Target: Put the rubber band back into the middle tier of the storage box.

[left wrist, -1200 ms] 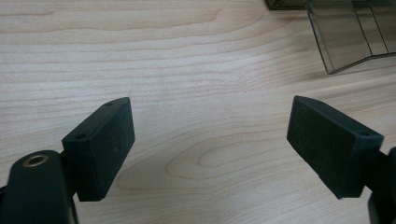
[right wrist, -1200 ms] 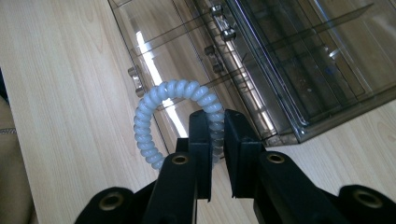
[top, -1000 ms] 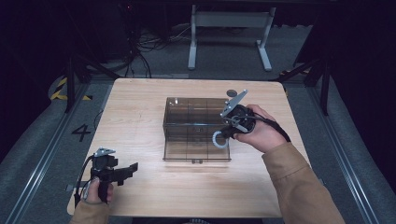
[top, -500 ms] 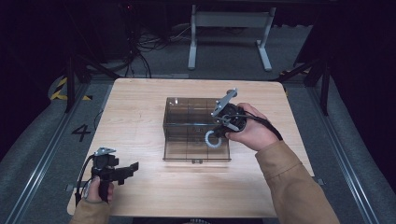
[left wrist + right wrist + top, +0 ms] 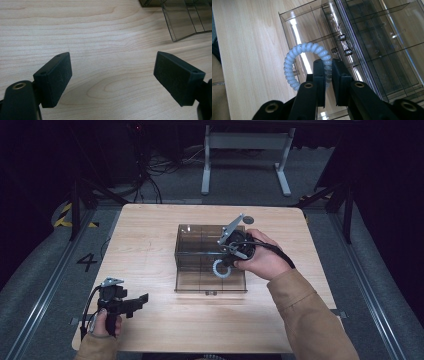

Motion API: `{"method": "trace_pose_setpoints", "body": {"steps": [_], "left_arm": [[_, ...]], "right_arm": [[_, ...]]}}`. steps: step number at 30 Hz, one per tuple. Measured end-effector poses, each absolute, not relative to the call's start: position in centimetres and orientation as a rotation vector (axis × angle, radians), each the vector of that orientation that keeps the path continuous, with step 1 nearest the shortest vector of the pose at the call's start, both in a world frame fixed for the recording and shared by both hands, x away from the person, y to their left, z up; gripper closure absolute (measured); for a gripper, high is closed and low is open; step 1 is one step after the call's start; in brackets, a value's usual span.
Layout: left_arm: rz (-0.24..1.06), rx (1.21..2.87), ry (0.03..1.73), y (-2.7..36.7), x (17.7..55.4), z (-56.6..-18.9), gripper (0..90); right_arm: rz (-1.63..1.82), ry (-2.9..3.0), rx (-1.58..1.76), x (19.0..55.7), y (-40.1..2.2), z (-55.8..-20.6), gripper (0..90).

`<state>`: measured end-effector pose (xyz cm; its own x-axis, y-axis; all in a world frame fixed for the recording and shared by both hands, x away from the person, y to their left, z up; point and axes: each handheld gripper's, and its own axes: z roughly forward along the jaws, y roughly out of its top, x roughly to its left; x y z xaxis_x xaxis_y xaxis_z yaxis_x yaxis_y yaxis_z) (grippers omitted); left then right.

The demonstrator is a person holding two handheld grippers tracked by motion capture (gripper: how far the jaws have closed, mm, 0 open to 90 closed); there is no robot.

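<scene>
At table's (image 5: 150, 230) near left corner, left gripper (image 5: 141, 301) sits low over bare wood, jaws spread wide, nothing between them. Mid-table, right gripper (image 5: 223, 264) hangs over the clear box (image 5: 192, 257), jaws pinching a pale blue coil ring (image 5: 297, 58). Ring dangles above the box's near right compartments, just beside the divider. Small dark disc (image 5: 248, 220) lies near the far edge.

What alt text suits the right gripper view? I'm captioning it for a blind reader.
The right tool grips a pale blue spiral coil ring between two black jaws, above a clear smoky plastic organizer box with compartments. Light wooden table lies beneath.
</scene>
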<state>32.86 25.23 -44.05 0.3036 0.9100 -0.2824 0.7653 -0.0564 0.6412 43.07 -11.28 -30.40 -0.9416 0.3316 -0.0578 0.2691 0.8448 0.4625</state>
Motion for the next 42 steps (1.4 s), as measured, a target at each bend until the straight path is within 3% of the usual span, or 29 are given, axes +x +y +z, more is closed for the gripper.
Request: {"method": "trace_pose_setpoints", "body": {"steps": [42], "left_arm": [[0.249, 1.849, 1.492, 25.3, 32.9, -44.0, 15.8]], "right_arm": [[0.528, 2.959, 0.374, 44.0, -7.6, -33.6, 82.4]]}}
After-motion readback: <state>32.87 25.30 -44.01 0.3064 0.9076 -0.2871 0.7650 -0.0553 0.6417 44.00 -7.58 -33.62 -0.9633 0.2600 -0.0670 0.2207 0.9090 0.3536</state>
